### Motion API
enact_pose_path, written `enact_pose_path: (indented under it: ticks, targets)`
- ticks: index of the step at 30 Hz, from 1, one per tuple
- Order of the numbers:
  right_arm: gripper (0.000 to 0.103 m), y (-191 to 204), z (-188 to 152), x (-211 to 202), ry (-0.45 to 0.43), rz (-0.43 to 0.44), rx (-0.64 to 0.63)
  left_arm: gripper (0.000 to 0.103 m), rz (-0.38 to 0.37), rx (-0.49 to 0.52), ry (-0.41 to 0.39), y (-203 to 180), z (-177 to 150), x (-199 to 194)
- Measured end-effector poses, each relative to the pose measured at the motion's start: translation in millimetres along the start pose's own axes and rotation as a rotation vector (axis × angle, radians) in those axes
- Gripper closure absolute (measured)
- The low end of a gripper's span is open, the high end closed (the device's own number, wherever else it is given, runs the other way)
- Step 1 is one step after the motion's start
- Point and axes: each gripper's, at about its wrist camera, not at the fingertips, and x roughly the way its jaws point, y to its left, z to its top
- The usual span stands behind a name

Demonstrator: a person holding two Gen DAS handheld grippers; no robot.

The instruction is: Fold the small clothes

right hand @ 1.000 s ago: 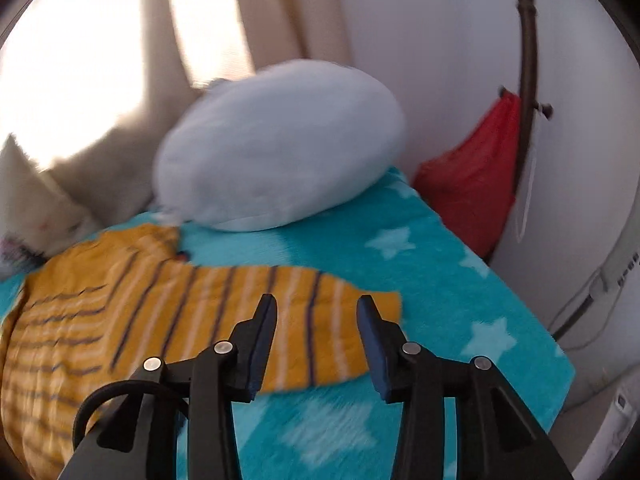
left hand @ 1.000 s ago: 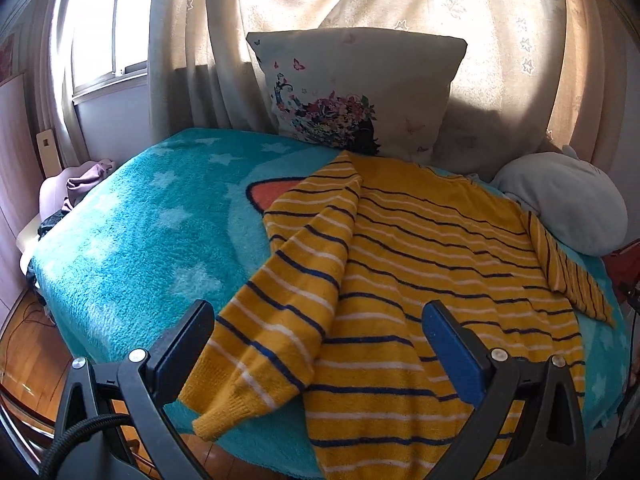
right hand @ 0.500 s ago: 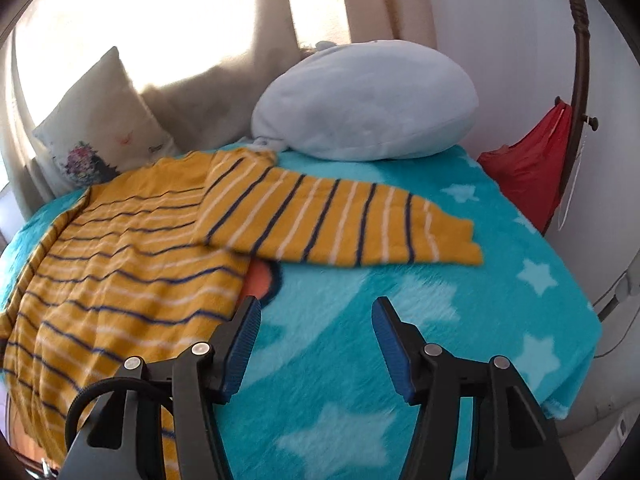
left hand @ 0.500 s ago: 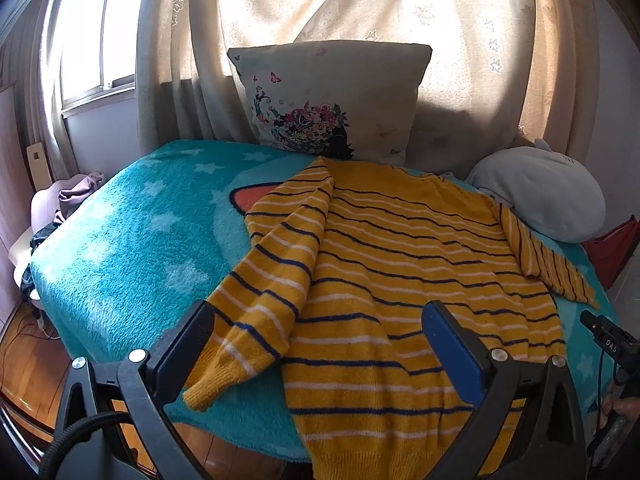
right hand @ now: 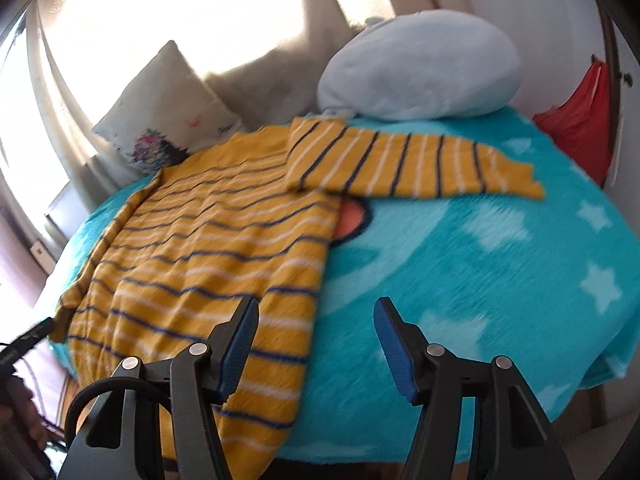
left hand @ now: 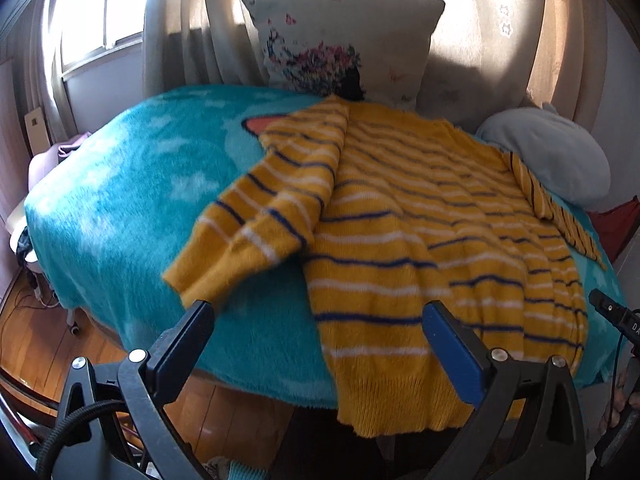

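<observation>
A yellow sweater [left hand: 420, 216] with navy and white stripes lies spread on a teal star blanket [left hand: 120, 200]. Its hem hangs over the near bed edge. One sleeve [left hand: 260, 208] lies angled toward the near left; the other sleeve [right hand: 416, 160] stretches out flat to the right. My left gripper [left hand: 316, 340] is open and empty, above the near bed edge in front of the hem. My right gripper [right hand: 316, 344] is open and empty, above the sweater's right side edge [right hand: 320, 280] and the blanket [right hand: 500, 260]. The sweater also shows in the right wrist view [right hand: 208, 240].
A floral pillow [left hand: 344, 44] leans on the curtains at the back. A pale blue plush cushion [right hand: 424, 68] lies at the far right. A red bag [right hand: 576, 120] hangs beside the bed. Wooden floor [left hand: 44, 340] lies below the bed's left edge.
Both grippers have pulled back toward the near bed edge. The right gripper swung left from the right sleeve and opened wider. The sweater has not moved.
</observation>
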Motion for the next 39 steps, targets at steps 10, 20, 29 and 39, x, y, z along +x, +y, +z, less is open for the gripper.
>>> enact_pose_path:
  ticks: [10,20,29,39]
  targets:
    - [0.063,39.5,-30.0,4.3,0.028,0.005,-0.15,0.023,-0.107,-0.007,0.119,-7.5,-24.0,34.3]
    - [0.087,30.0,-37.0,-12.4,0.041,-0.004,-0.188,0.052,-0.069,0.063,0.059,-8.7,-28.8,2.2]
    - [0.056,30.3,-16.3,-32.1,-0.067,-0.012,-0.156,0.027,-0.026,-0.105,-0.098,42.2,-5.2,-47.1]
    - [0.052,-50.4,13.5,-19.0,-0.086,-0.021,0.199,0.022,0.002,-0.093,-0.111,41.7,13.3,-43.1]
